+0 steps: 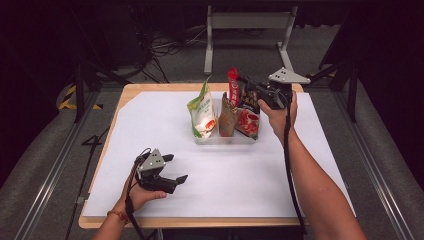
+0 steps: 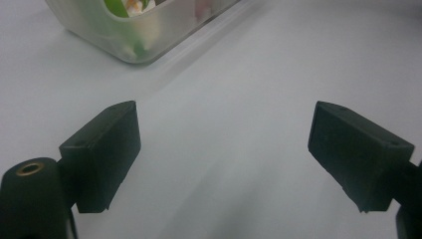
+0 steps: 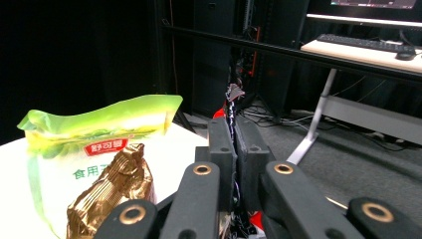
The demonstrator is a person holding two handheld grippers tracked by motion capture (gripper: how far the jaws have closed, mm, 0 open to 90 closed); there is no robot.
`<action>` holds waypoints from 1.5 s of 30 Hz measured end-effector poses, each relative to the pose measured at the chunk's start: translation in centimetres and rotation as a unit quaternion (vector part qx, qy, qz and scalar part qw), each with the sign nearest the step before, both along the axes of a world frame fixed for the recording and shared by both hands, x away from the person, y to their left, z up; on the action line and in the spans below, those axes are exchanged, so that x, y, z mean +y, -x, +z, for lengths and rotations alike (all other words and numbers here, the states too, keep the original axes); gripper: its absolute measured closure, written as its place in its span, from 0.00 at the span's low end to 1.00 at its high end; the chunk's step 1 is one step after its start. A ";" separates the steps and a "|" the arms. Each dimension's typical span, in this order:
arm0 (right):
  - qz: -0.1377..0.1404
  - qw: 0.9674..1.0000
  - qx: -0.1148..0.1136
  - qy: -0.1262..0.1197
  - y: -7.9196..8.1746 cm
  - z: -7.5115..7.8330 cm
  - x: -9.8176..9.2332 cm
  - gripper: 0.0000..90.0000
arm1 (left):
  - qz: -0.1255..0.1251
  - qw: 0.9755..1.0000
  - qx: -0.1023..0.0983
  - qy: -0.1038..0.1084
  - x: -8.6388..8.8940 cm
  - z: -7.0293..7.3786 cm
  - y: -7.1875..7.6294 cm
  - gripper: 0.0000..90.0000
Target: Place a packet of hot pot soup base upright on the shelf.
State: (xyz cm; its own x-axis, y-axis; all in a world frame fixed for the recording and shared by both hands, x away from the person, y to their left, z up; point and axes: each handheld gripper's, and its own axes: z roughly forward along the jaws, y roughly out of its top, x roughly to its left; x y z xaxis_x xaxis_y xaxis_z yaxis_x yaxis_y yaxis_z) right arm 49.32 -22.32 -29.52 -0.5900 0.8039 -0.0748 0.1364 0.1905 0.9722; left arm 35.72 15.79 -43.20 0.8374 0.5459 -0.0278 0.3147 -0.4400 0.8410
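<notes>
A clear plastic bin [image 1: 225,139] stands at the middle of the white table sheet and holds several snack bags. These are a green and white bag [image 1: 202,112], a brown-gold bag [image 1: 227,117], a dark bag with a red picture [image 1: 248,115] and a tall red packet [image 1: 233,82]. My right gripper [image 1: 248,84] hovers over the bin's right end, shut on the red packet's crimped top edge [image 3: 232,94]. The green bag [image 3: 99,134] and gold bag [image 3: 114,189] show to its left. My left gripper [image 1: 175,167] rests near the front left, open with nothing between its jaws [image 2: 224,144].
The bin's near corner [image 2: 134,45] lies ahead of the left gripper. The white sheet [image 1: 150,125] covers a wooden table [image 1: 125,90]. Beyond the far edge stand a metal frame [image 1: 245,22] and floor cables [image 1: 165,47]. A desk with a keyboard [image 3: 363,45] is behind.
</notes>
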 end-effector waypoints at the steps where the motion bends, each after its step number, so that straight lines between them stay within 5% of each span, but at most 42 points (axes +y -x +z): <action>1: 0.003 1.000 0.000 0.002 0.1 0.0 0.0 0.97 | 0.000 1.000 0.001 -0.001 0.0 0.0 0.0 0.16; 6: 0.010 1.000 -0.014 0.023 0.6 -0.1 0.0 0.97 | -0.001 1.000 -0.001 -0.003 -0.1 0.0 0.1 0.16; 13: 0.005 1.000 0.000 0.018 -0.2 0.0 -0.7 0.96 | 0.000 1.000 0.001 -0.003 -0.1 0.0 0.1 0.15; 29: 0.015 0.999 0.019 0.047 -0.1 0.2 -1.9 0.72 | -0.001 1.000 0.002 -0.004 -0.2 -0.2 -0.1 0.15; 45: -0.001 0.998 0.031 0.054 1.9 -0.7 -2.9 0.75 | -0.001 1.000 0.004 -0.006 -0.2 -0.2 0.0 0.15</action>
State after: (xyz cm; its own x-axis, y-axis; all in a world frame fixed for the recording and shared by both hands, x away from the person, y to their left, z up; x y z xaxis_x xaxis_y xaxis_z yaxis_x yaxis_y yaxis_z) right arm 47.45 -25.20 -30.21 -0.5948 0.7940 -0.1254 0.1956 0.2943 0.9355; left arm 35.75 15.59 -43.36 0.8387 0.5439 -0.0283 0.3203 -0.4507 0.8332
